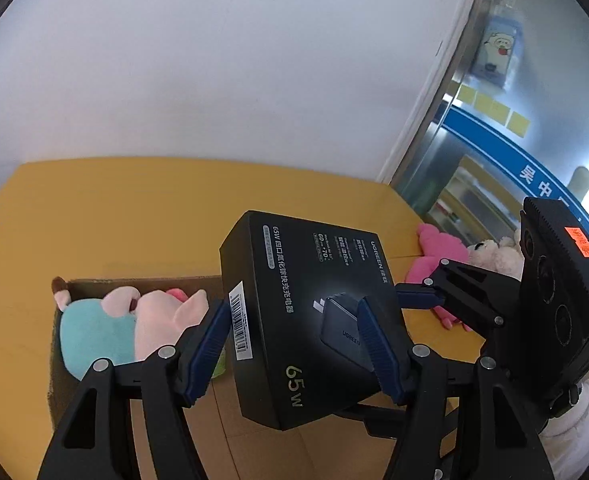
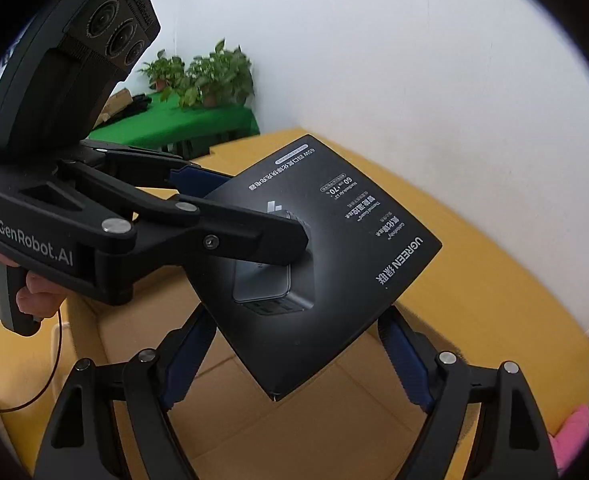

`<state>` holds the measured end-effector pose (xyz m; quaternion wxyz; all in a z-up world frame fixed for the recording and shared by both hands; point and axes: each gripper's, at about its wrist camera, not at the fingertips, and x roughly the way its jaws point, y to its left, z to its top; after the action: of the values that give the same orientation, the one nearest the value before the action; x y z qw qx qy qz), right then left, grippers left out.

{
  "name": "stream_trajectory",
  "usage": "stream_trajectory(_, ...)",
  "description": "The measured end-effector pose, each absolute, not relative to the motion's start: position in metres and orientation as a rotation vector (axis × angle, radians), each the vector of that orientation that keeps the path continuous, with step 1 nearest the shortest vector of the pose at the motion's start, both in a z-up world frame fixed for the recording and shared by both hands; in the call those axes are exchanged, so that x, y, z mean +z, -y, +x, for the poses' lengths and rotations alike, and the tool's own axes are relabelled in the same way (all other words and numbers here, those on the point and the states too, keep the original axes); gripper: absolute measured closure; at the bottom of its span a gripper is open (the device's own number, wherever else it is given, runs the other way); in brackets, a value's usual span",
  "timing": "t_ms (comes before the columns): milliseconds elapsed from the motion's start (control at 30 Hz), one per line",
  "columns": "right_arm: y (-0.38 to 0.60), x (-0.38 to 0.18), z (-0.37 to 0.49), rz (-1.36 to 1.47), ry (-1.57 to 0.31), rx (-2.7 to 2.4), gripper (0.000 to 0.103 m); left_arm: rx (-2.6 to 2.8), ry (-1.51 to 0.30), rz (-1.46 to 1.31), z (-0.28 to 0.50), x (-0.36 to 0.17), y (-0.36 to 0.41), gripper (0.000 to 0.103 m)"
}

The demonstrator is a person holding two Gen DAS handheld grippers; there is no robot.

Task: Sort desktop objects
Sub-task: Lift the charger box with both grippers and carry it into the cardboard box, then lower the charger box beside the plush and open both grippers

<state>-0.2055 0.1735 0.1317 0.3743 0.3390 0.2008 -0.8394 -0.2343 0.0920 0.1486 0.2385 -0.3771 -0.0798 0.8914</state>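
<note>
A black UGREEN 65W charger box [image 1: 310, 312] is clamped between the blue pads of my left gripper [image 1: 294, 340], held in the air above an open cardboard box [image 1: 94, 284]. In the right wrist view the same charger box [image 2: 334, 264] hangs above the cardboard box's bare floor [image 2: 294, 420], gripped by the left gripper [image 2: 250, 216] coming in from the left. My right gripper [image 2: 294, 352] is open, its blue fingers [image 2: 404, 360] on either side of the box's lower corner, apart from it. The right gripper also shows in the left wrist view [image 1: 418, 296].
Plush toys, one teal [image 1: 90, 328] and one pink [image 1: 162, 320], lie in the cardboard box. A pink plush [image 1: 442, 256] and a cream plush [image 1: 494, 256] lie on the yellow table [image 1: 134, 208]. A white wall stands behind. Potted plants [image 2: 206, 76] stand on a green table.
</note>
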Motion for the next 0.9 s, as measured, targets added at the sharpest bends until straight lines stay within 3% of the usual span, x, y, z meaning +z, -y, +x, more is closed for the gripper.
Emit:
stream_trajectory(467,-0.19,0.011,-0.289,1.218,-0.399,-2.002,0.02,2.294,0.214,-1.403,-0.315,0.017,-0.127,0.04)
stream_trajectory(567,-0.192,0.002,-0.297,1.26,-0.337,-2.021,0.02,2.311,0.123,-1.421,-0.316,0.013,-0.134,0.041)
stream_trajectory(900,-0.198,0.001,-0.285,1.334,-0.265,-2.139,0.018,2.383,0.107,-1.379,-0.302,0.04,-0.131,0.04)
